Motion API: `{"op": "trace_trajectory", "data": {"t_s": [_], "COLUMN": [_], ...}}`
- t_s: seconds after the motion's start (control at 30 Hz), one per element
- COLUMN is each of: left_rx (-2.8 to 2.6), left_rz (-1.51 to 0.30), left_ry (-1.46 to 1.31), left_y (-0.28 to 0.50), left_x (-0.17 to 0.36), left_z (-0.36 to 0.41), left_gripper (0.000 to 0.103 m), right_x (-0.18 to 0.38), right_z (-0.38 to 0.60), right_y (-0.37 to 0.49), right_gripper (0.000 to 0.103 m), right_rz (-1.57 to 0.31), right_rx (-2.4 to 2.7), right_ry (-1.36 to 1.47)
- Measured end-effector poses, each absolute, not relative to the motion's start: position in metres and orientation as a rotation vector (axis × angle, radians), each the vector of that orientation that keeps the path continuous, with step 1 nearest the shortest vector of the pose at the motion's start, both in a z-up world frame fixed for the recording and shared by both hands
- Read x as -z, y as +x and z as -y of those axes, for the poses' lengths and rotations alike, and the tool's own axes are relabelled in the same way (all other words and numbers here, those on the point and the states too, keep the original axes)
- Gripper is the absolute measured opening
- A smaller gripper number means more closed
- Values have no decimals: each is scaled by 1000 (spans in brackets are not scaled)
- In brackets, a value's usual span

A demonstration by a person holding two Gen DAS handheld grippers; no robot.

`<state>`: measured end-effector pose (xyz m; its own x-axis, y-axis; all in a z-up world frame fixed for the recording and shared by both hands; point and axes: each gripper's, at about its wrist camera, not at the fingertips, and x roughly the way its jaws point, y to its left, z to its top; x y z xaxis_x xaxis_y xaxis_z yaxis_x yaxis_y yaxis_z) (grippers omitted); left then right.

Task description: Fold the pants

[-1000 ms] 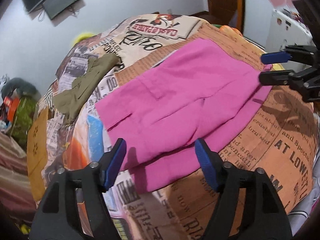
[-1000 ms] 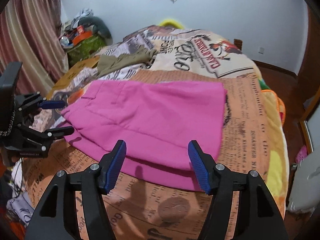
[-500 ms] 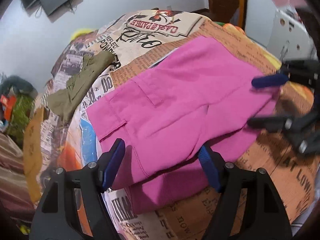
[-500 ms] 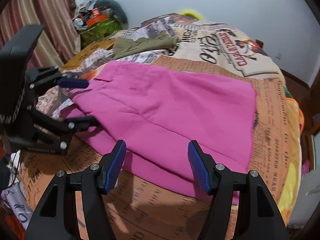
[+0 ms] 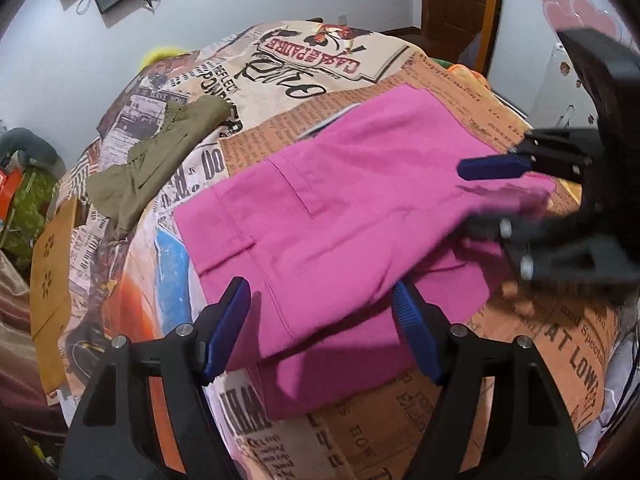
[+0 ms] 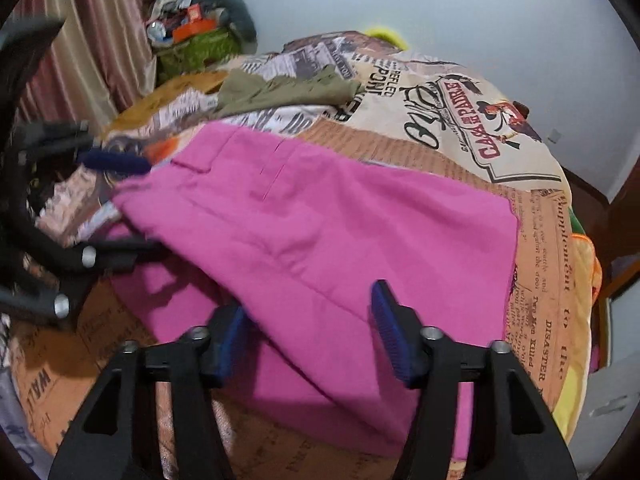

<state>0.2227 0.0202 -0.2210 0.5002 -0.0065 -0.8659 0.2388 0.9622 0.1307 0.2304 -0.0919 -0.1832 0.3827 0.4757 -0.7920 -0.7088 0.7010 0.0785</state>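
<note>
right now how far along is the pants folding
Partly done. The pink pants already lie doubled on the bedspread, one layer over another. In hand: the left gripper and the right gripper are both open, straddling the near edge at opposite ends, nothing gripped yet. Left: grasp that edge and fold it across. The olive garment lies apart, untouched.

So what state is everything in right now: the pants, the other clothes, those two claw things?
Pink pants: on the bed, folded over, not gripped.
Olive garment: crumpled, lying apart from the pants.
Left gripper: open, at the pants' near edge.
Right gripper: open, straddling the near edge.
</note>
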Motion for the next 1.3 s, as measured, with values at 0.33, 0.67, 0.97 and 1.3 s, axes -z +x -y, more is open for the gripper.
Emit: {"op": "trace_trajectory", "data": {"t_s": [0.33, 0.67, 0.97, 1.3], "left_rx": [118, 171, 196, 193], "left_rz": [-1036, -994, -1041, -1055], "left_ry": [326, 272, 271, 230], "left_y": [225, 211, 195, 191], "left_x": [230, 212, 229, 239], "left_z": [-7, -3, 6, 2], "left_gripper": [50, 18, 18, 18], "right_x": [175, 161, 171, 191], "right_z": [99, 106, 114, 156], "right_y": [225, 211, 197, 206], "right_gripper": [5, 4, 4, 4], "right_rz": [-863, -806, -835, -895], "right_rx": [-802, -823, -827, -690], "right_ry": [-297, -317, -329, -297]}}
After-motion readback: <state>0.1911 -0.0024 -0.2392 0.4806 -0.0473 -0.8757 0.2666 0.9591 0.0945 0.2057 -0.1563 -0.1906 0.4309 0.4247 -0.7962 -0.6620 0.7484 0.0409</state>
